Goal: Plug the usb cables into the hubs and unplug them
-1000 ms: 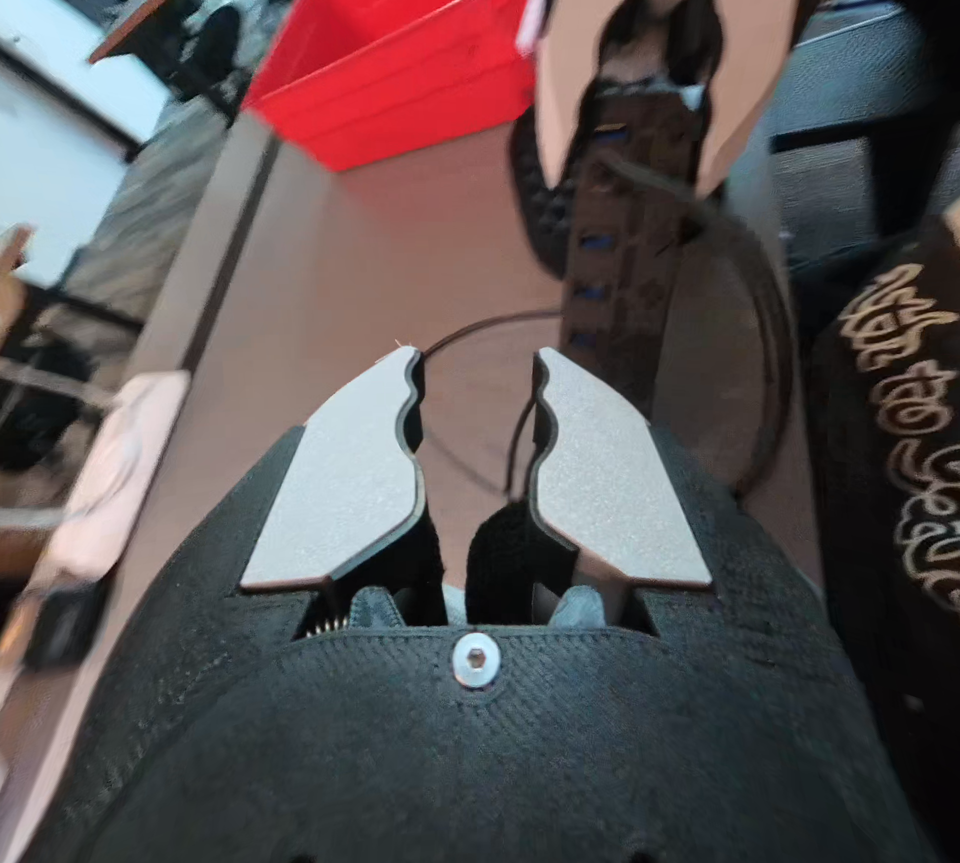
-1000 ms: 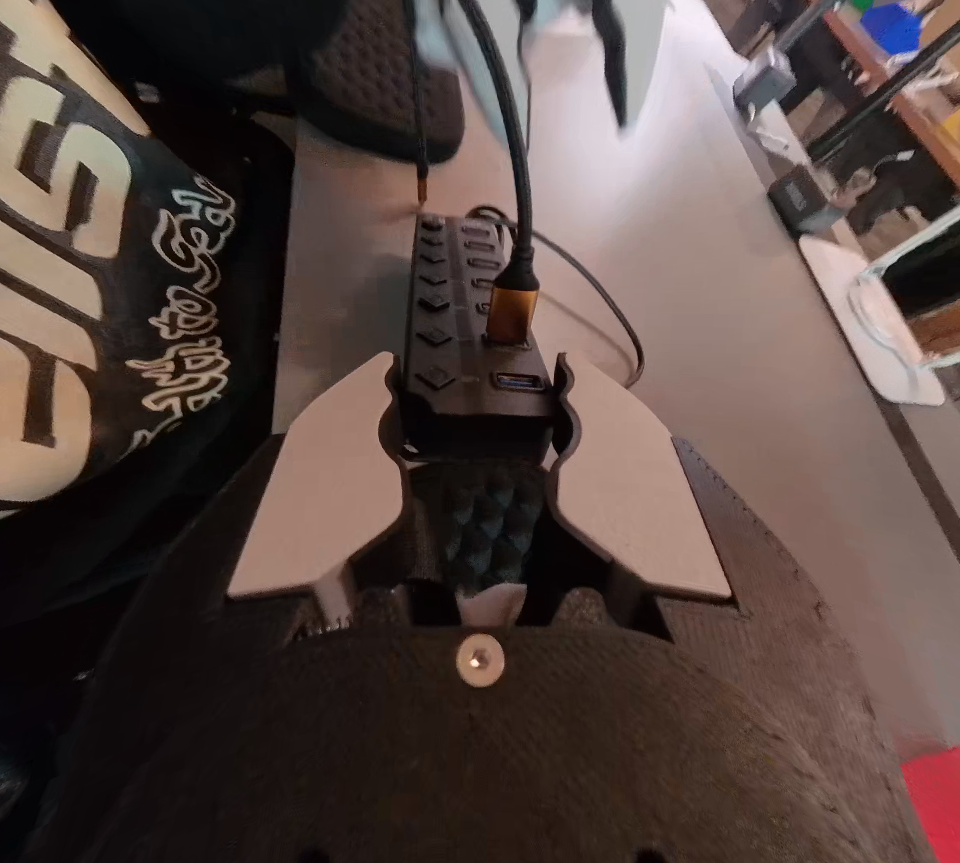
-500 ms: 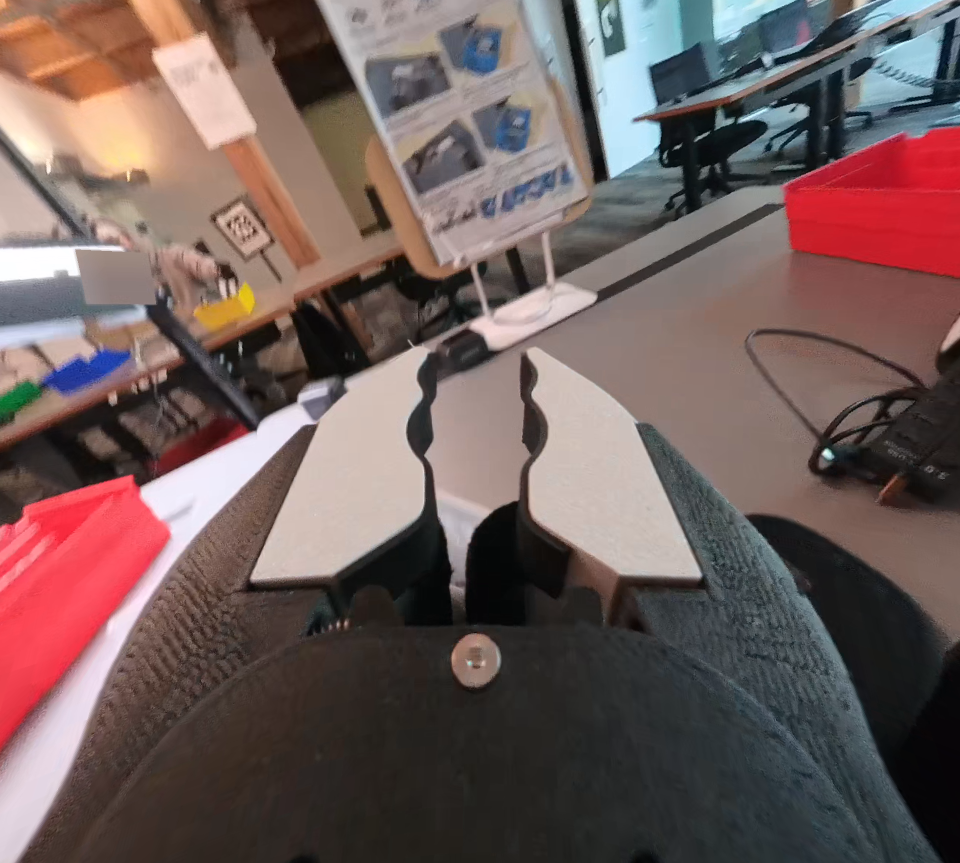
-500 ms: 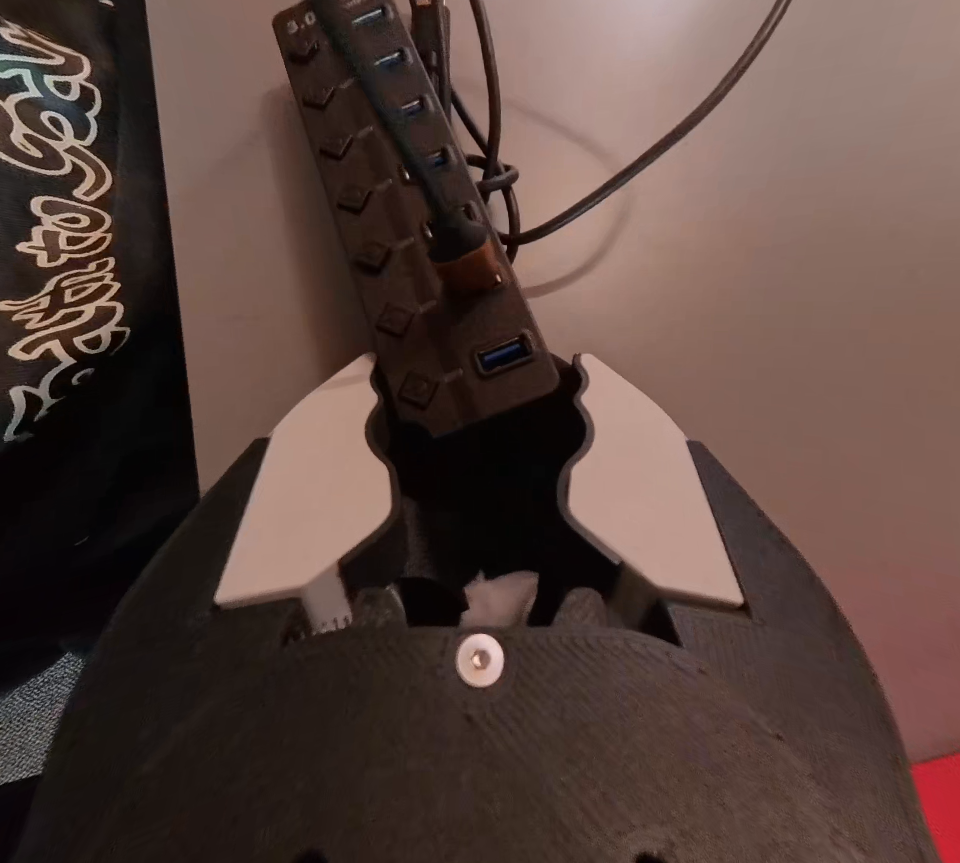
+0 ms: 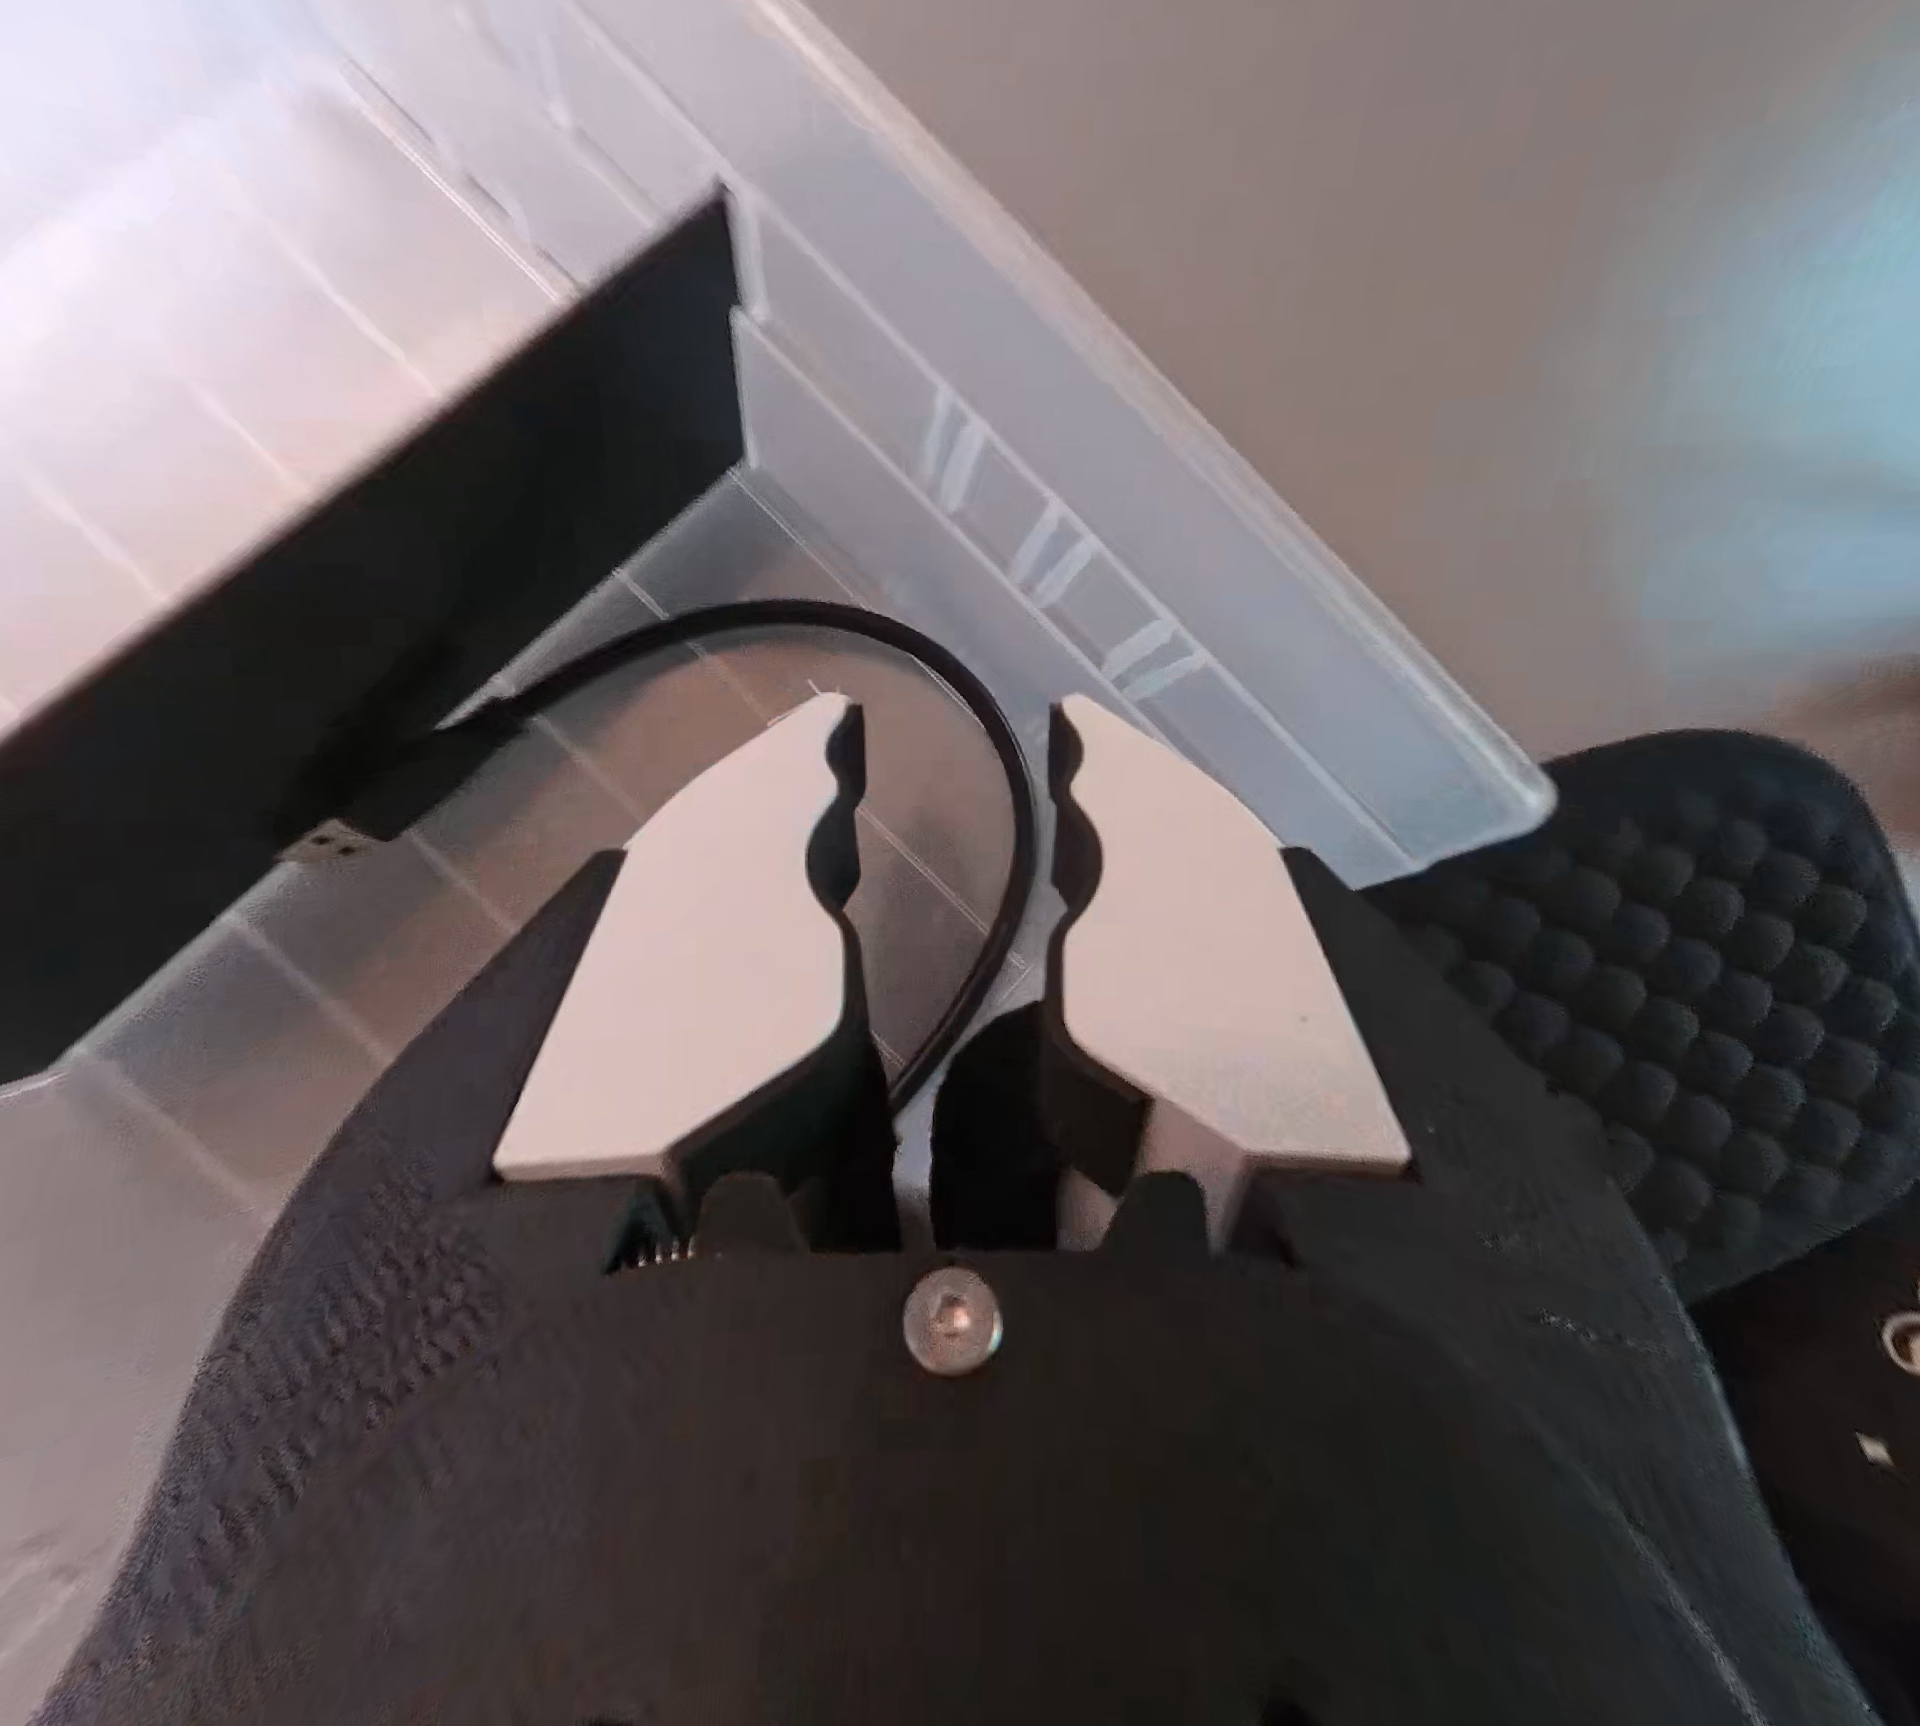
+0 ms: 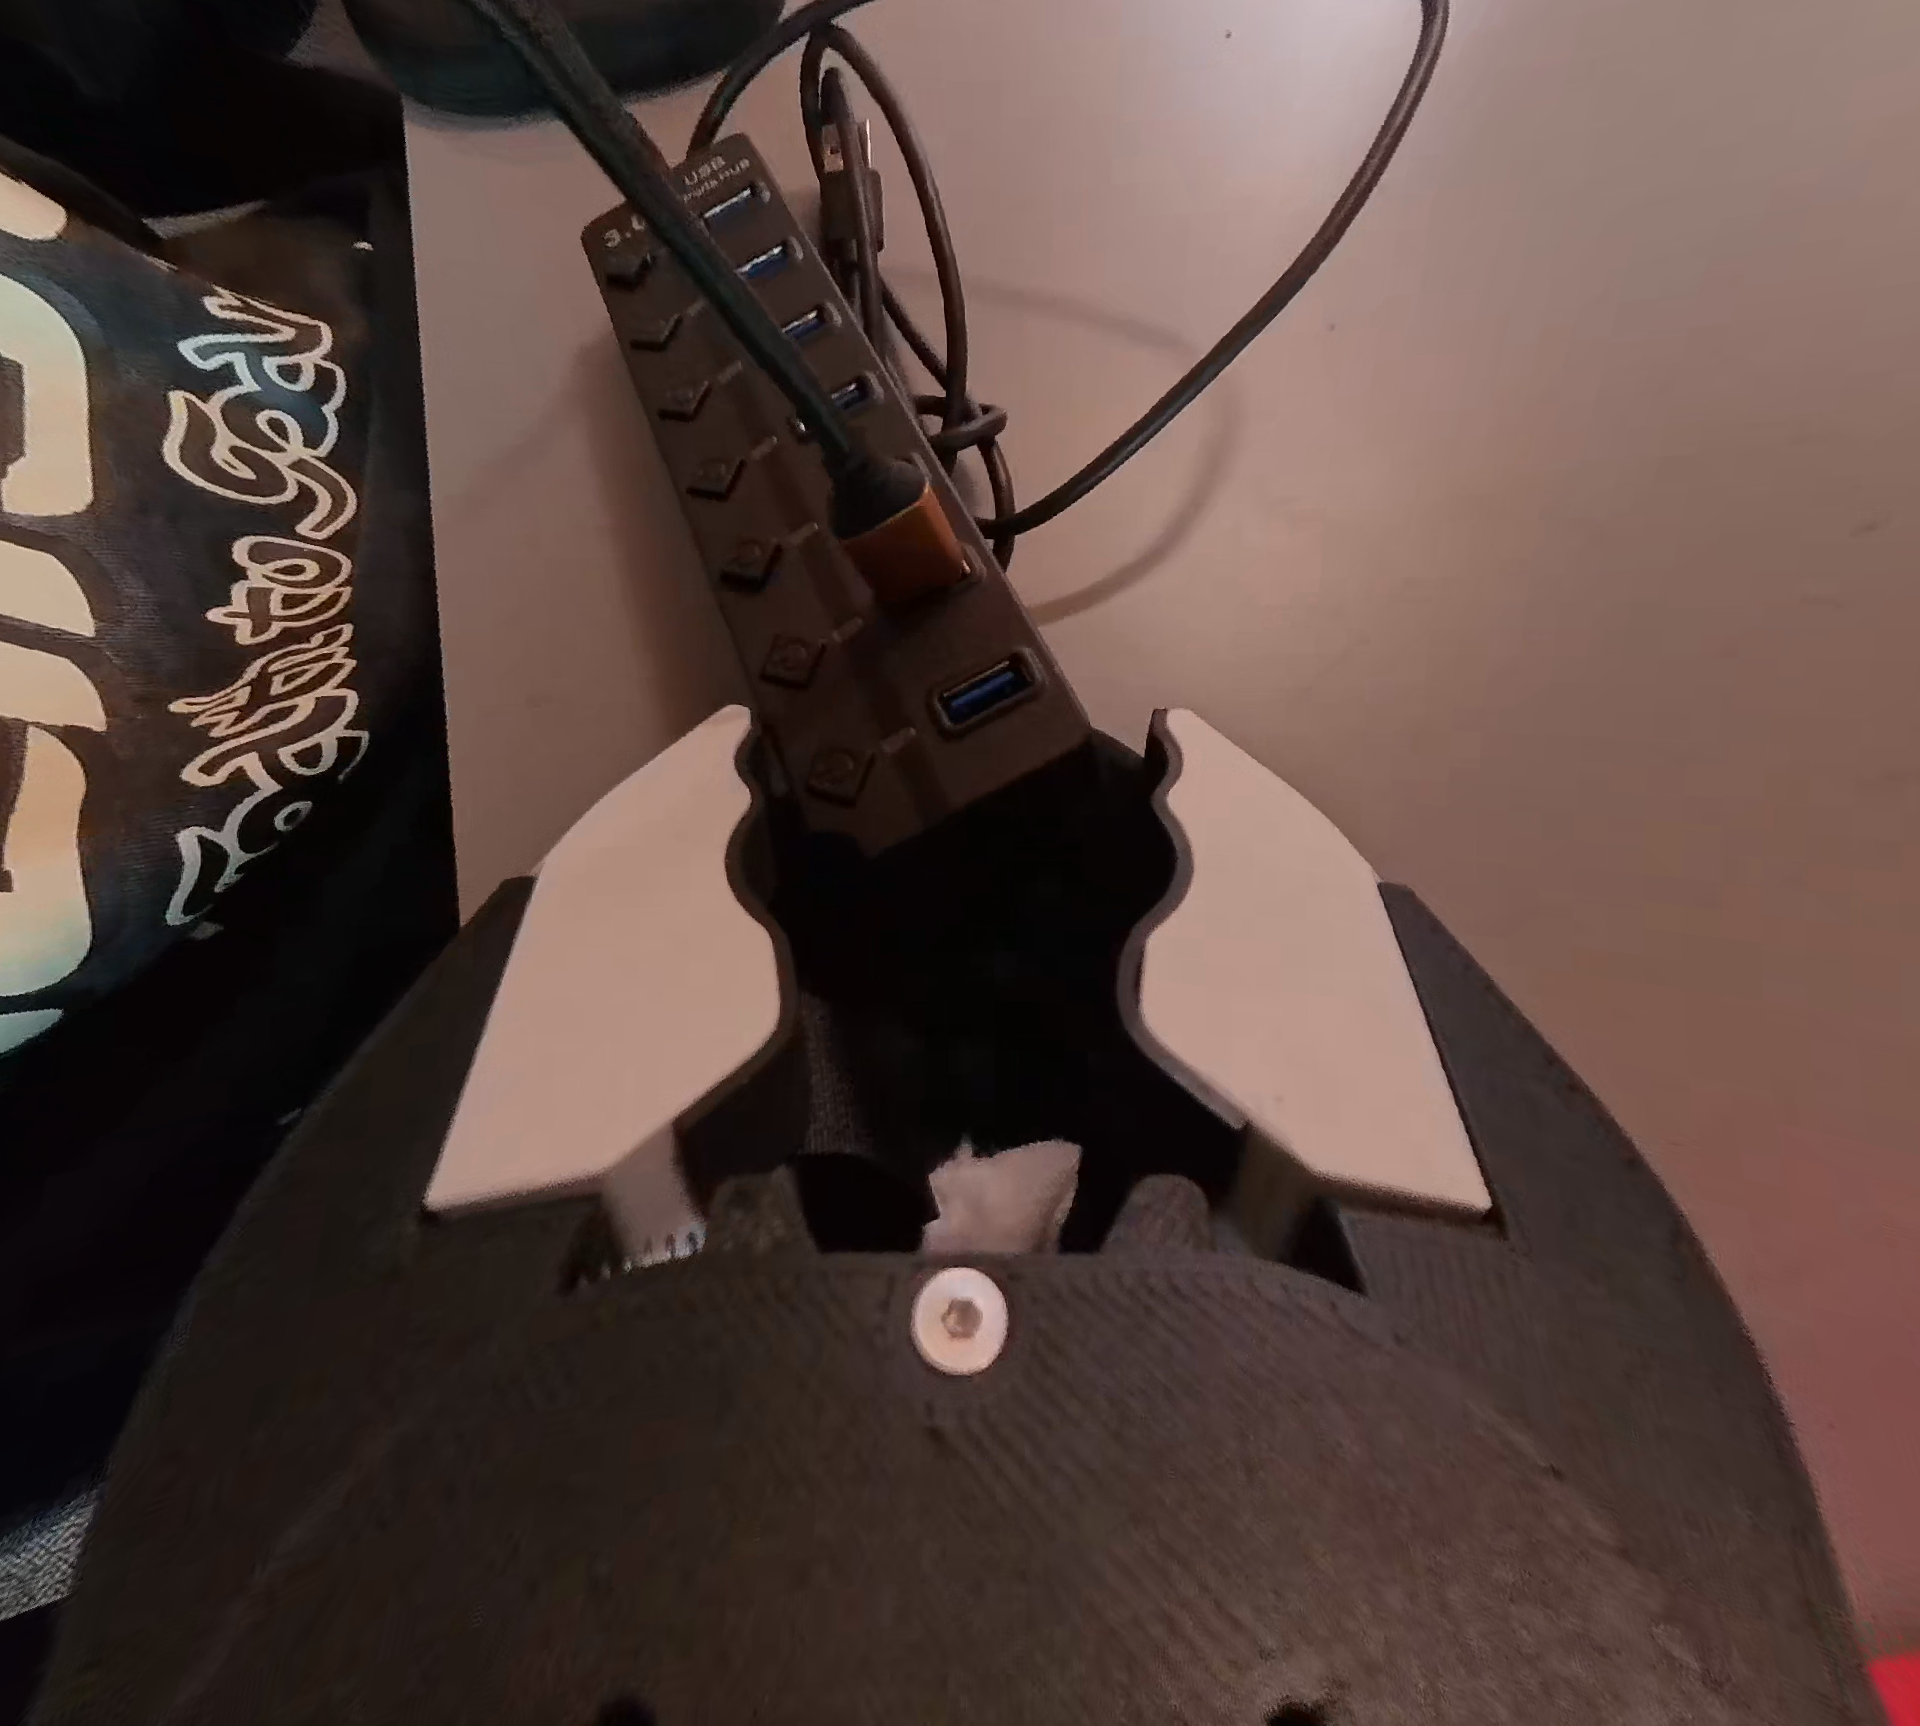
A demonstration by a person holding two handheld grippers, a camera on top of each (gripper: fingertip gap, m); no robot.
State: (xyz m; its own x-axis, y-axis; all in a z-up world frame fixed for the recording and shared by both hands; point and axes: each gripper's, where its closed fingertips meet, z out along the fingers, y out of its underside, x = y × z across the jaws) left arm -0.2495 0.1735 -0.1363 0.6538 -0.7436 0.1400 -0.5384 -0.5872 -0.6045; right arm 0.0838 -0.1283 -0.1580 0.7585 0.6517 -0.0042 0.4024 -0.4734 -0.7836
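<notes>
The right gripper (image 6: 951,720) stands apart around the near end of the black hub (image 6: 821,513) on the table (image 6: 1455,429); a gold-plugged cable (image 6: 899,533) sits in a port. The left gripper (image 5: 951,720), parted, straddles a thin black cable (image 5: 997,803).

The left claw (image 5: 951,720) has two pale grey, flat fingers (image 5: 717,938) with wavy, notched inner edges, set in a black, coarsely textured printed housing (image 5: 831,1489) with a silver hex screw (image 5: 953,1306) at its centre. The right claw (image 6: 951,726) is built alike: pale fingers (image 6: 634,980), black ribbed housing (image 6: 935,1510), one silver screw (image 6: 958,1334). The person wears a black garment (image 6: 197,554) with pale printed lettering.
</notes>
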